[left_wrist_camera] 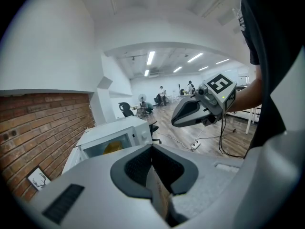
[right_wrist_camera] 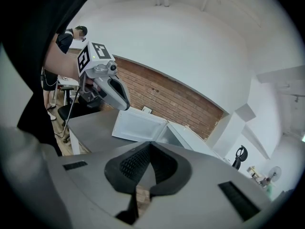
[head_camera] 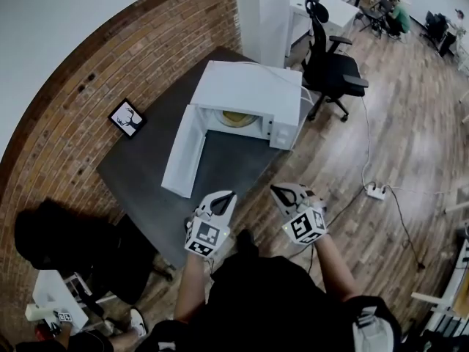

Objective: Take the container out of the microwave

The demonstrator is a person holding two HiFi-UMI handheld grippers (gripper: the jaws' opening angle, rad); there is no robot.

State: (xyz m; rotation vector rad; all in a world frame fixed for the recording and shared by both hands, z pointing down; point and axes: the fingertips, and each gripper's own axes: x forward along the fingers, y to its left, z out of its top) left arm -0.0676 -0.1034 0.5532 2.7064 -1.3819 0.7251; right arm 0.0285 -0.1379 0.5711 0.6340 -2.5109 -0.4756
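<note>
Smooth white microwave (head_camera: 249, 90); matt grey table (head_camera: 139, 174); rough brick wall (head_camera: 110, 57).

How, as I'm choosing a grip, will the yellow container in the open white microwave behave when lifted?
The yellow container looks low and round, so it probably won't tip. It looks small beside the white microwave, so it is likely light.

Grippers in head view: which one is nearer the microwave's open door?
The left gripper, at the table's near edge below the swung-out door. The right gripper is farther right, seen against wood floor.
</note>
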